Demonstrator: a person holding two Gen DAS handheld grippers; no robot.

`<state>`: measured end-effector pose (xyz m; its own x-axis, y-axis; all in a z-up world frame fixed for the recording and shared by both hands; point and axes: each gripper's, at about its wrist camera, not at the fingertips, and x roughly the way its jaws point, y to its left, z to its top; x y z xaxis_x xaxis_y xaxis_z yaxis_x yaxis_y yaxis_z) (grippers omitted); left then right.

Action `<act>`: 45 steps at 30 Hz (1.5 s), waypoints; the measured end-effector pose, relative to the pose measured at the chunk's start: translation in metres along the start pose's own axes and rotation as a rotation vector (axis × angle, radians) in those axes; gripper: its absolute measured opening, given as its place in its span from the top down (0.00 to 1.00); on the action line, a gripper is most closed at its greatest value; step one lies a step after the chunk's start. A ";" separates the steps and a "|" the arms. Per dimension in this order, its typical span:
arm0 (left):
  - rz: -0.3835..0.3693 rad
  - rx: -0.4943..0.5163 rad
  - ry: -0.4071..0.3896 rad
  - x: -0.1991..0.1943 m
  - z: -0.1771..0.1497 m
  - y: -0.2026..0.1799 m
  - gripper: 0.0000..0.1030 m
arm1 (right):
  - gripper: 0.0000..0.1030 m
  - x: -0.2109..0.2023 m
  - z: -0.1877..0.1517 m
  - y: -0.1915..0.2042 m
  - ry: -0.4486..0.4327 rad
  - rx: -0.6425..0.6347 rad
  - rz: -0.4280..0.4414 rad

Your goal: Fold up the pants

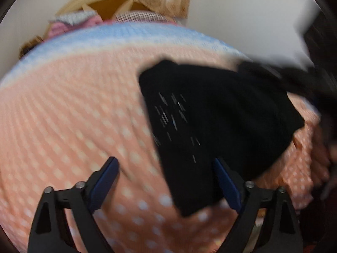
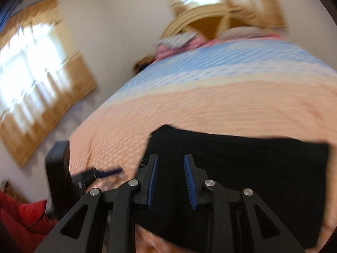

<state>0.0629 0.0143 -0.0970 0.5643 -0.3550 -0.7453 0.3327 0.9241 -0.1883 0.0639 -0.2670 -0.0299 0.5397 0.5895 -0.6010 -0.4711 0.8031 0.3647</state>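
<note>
Closest to us, the left gripper [image 1: 165,181] has its two blue fingers spread wide, and nothing is between them. It hangs over the bed, with one finger just over the edge of the pants [image 1: 219,126]. The right gripper [image 2: 171,177] has its fingers a little way apart. It is right over the black cloth, but I cannot tell if it is pinching any of it. The pants lie on the dotted orange bedspread [image 1: 69,113] as a small, thick, dark block with tidy straight edges. So it looks like most of the folding is done. Maybe one more fold or a pat flat is left. Farther back are the blue stripe of the cover, some pink pillows [image 1: 63,24], and the wooden headboard [image 1: 109,0].
</note>
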 end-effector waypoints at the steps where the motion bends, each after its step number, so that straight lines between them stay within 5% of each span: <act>1: -0.005 -0.014 -0.021 -0.002 -0.002 0.002 0.15 | 0.74 0.021 0.006 0.005 0.032 -0.022 0.020; 5: -0.018 -0.037 -0.034 -0.008 -0.003 0.009 0.32 | 0.75 0.116 0.022 0.016 0.216 -0.126 -0.010; 8: -0.009 0.023 -0.054 -0.017 -0.006 0.001 0.46 | 0.75 0.148 0.038 0.022 0.243 -0.150 -0.088; 11: 0.017 0.120 -0.065 -0.025 -0.010 -0.015 0.50 | 0.75 0.159 0.046 0.016 0.266 -0.095 -0.107; 15: 0.040 0.180 -0.128 -0.045 -0.008 -0.017 0.40 | 0.74 0.124 0.046 0.007 0.136 -0.014 -0.004; 17: 0.052 0.172 -0.183 -0.061 0.000 -0.009 0.21 | 0.74 0.091 0.046 0.000 0.032 0.058 0.046; 19: 0.046 0.158 -0.213 -0.072 0.012 -0.001 0.17 | 0.74 0.048 0.044 -0.011 -0.058 0.101 0.053; 22: 0.030 0.106 -0.236 -0.071 0.032 0.008 0.10 | 0.73 -0.002 0.043 -0.027 -0.145 0.120 -0.007; 25: 0.017 0.038 -0.197 -0.052 0.052 0.012 0.10 | 0.41 -0.055 0.029 -0.062 -0.216 0.167 -0.159; 27: 0.008 -0.026 -0.158 -0.030 0.061 0.020 0.10 | 0.34 -0.084 0.016 -0.084 -0.260 0.230 -0.241; 30: -0.009 -0.125 -0.053 0.000 0.062 0.028 0.10 | 0.34 -0.108 -0.008 -0.120 -0.261 0.389 -0.272; 33: -0.019 -0.188 0.006 0.014 0.052 0.028 0.10 | 0.34 -0.104 -0.029 -0.122 -0.193 0.403 -0.317; 38: -0.013 -0.216 0.013 0.011 0.036 0.019 0.09 | 0.34 -0.073 -0.061 -0.123 -0.104 0.480 -0.304; 45: 0.015 -0.204 0.015 0.010 0.031 0.012 0.04 | 0.37 -0.071 -0.076 -0.112 -0.122 0.444 -0.350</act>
<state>0.0960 0.0177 -0.0866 0.5560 -0.3405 -0.7583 0.1634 0.9392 -0.3019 0.0253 -0.4059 -0.0822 0.6999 0.2663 -0.6628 0.0738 0.8959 0.4380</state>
